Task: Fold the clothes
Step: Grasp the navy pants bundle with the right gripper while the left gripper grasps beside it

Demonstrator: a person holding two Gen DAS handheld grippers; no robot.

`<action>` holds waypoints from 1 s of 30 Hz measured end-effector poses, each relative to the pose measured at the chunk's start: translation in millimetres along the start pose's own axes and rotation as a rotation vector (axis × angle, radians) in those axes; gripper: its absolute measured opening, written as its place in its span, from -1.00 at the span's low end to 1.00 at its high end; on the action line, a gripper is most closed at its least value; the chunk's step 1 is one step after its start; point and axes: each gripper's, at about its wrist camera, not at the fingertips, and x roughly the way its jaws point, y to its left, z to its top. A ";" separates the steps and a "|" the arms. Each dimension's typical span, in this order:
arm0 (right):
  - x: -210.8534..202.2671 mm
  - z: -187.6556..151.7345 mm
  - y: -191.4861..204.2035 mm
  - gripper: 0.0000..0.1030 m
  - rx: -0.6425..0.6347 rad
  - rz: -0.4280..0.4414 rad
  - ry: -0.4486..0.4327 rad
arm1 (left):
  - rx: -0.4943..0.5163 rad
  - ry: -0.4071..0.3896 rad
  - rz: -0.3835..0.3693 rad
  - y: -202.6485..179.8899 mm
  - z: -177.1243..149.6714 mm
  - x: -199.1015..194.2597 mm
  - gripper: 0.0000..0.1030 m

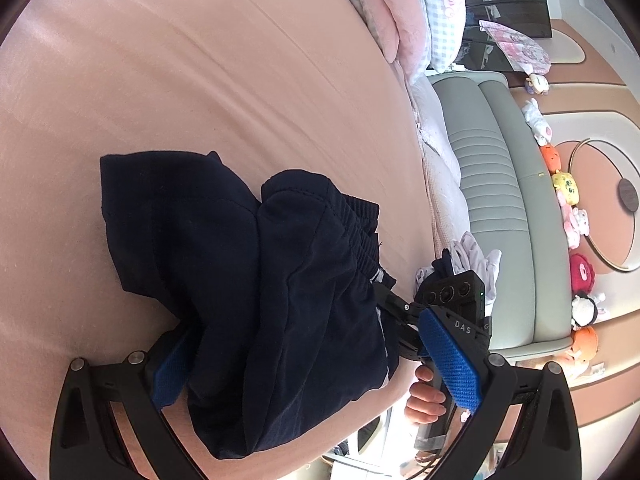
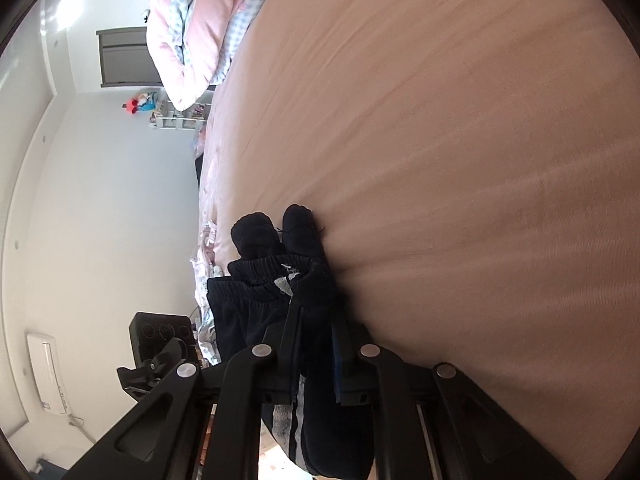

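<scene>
The dark navy elasticated-waist fabric shorts [image 1: 248,280] hang between the spread left gripper [image 1: 320,360] and the right gripper [image 2: 316,368], which pinches their waistband.

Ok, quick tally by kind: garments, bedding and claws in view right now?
Navy garment: 1
Pale clothes pile: 1
Pink quilt: 1
Claws: 2, left claw and right claw
Total: 5
</scene>
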 end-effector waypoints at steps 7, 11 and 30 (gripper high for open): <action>6.9 -16.5 45.2 0.86 -0.219 0.149 0.033 | 0.033 -0.010 0.067 -0.3 -3.3 -3.1 0.60; 29.6 -26.3 63.4 0.98 -0.334 0.013 0.127 | -0.075 -0.011 0.041 34.1 -0.6 -15.9 -0.54; 42.9 -32.6 69.7 0.43 -0.322 -0.278 0.069 | -0.099 -0.036 0.009 49.6 -1.3 -15.9 -0.77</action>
